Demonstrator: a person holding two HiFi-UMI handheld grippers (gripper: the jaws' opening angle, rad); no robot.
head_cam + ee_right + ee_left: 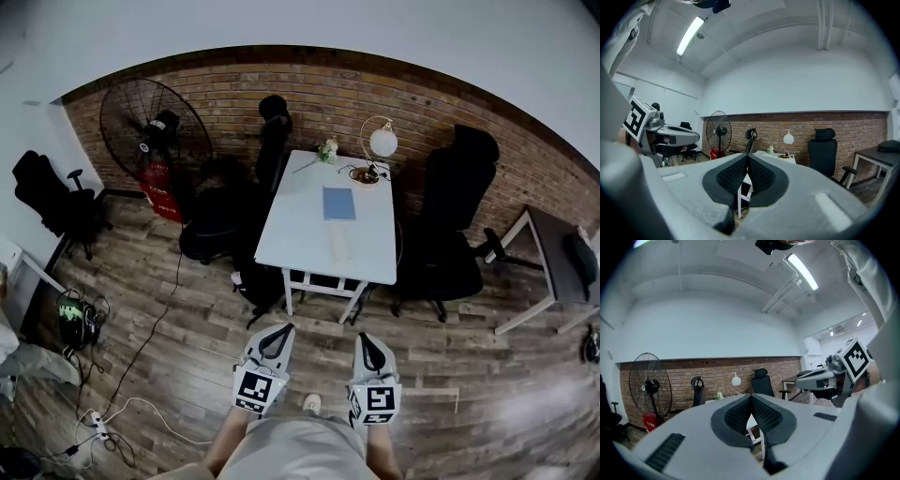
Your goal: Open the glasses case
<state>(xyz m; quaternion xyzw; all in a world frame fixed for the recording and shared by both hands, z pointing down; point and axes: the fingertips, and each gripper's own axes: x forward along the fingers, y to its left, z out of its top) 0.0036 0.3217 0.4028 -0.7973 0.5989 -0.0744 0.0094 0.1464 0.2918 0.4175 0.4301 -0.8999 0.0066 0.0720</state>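
Observation:
A pale oblong case (339, 243) lies on the white table (291, 234), near its front edge and just in front of a blue notebook (338, 203). Both grippers hang over the wooden floor, well short of the table and pointing toward it. My left gripper (278, 331) (751, 398) has its dark ribbed pads (736, 416) pressed together with nothing between them. My right gripper (367, 339) (747, 159) is likewise shut and empty. Each gripper shows in the other's view: the right gripper's body (820, 377) and the left gripper's body (672, 133).
A lamp (381, 141), a small flower (327, 149) and a cord sit at the table's far end. Black office chairs (454, 217) (221, 220) flank the table. A standing fan (153, 120) is at far left, another desk (555, 251) at right, cables and a power strip (97, 427) on the floor.

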